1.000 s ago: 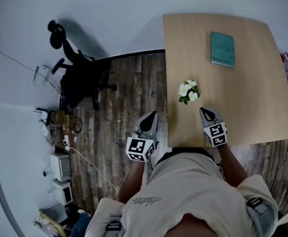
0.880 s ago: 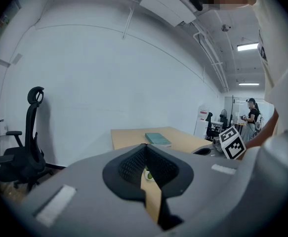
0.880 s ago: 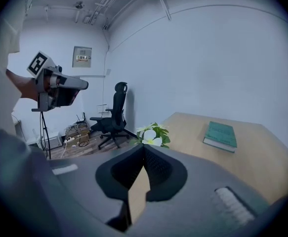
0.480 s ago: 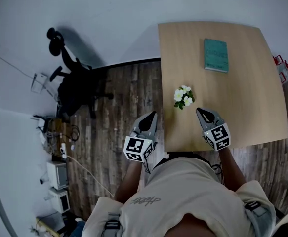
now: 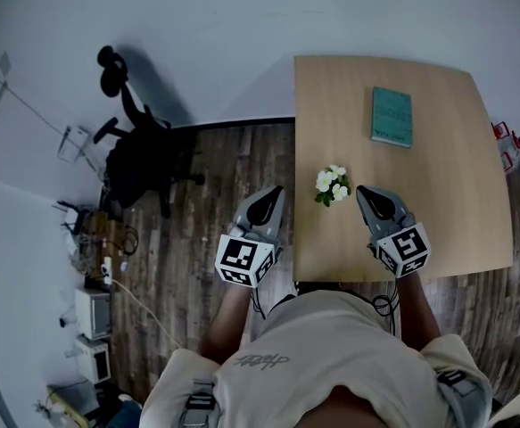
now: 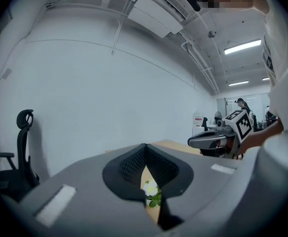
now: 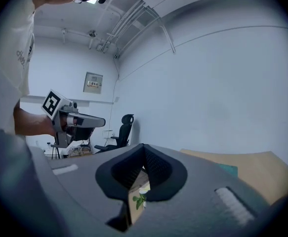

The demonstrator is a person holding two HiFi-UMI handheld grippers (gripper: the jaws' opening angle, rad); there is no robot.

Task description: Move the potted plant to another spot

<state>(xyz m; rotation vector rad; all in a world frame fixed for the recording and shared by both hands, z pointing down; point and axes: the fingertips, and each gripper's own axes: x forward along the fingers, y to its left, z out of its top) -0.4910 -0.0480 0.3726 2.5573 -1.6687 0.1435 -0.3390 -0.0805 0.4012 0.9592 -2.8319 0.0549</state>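
Pale wooden counter (image 5: 438,203) over dark plank floor (image 5: 215,168), with a white wall (image 5: 224,43) behind. Small white-flowered potted plant (image 5: 333,185) stands upright. Left tool (image 5: 275,191) and right tool (image 5: 363,193) are both clenched and empty.

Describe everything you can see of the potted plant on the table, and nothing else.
The potted plant is small: a cluster of white flowers over green leaves. From above, the blooms and leaves hide its pot. It seems to stand upright on the light wooden table, close to the table's left edge and towards the person's side. It sits between the left gripper and the right gripper, and neither touches it. Only the table is in contact with it.
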